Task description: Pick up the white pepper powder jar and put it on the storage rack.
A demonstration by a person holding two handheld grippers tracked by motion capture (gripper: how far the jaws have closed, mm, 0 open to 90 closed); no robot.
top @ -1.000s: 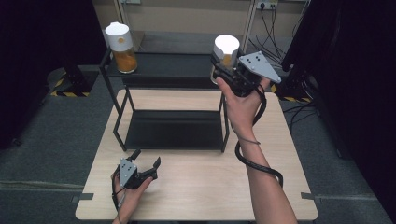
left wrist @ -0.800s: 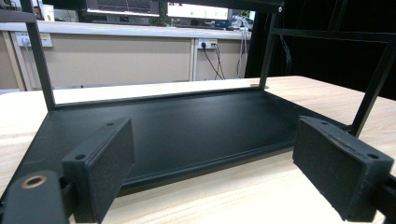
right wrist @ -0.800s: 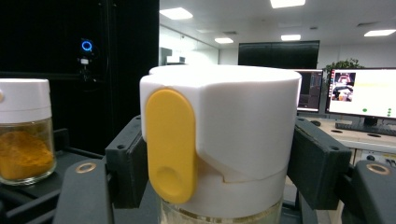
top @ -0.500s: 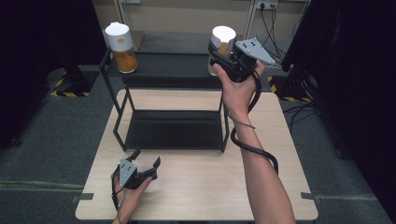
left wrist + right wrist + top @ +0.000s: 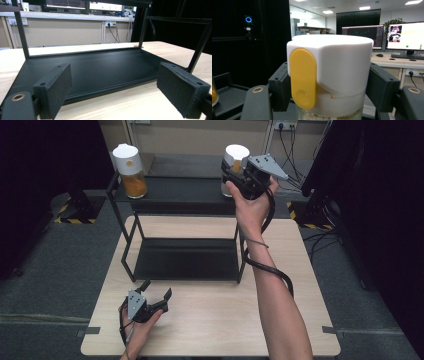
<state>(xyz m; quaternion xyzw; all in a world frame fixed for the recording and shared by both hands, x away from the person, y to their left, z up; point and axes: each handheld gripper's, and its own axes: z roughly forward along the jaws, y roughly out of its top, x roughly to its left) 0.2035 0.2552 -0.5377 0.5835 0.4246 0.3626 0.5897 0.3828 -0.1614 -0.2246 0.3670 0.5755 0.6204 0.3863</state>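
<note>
Overhead, high view: right gripper (image 5: 234, 170) clamping white-lidded jar (image 5: 235, 162) at 1 o'clock, over right end of black rack's (image 5: 185, 195) top shelf. Second jar (image 5: 129, 170) standing at 11 o'clock on same shelf. Left gripper (image 5: 156, 292) resting at 7 o'clock on wooden table (image 5: 215, 320), jaws gaping, nothing between.

Left gripper view: both pads (image 5: 53, 86) standing wide apart, facing rack's lower tray (image 5: 100, 67).

Right gripper view: jaws pressing both sides of jar's white lid (image 5: 337, 65); yellow tab (image 5: 303, 77) sitting at 9 o'clock on lid.

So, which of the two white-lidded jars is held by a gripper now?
The jar at the shelf's right end: the right gripper has its fingers shut on its lid. The other jar stands free at the left end.
</note>
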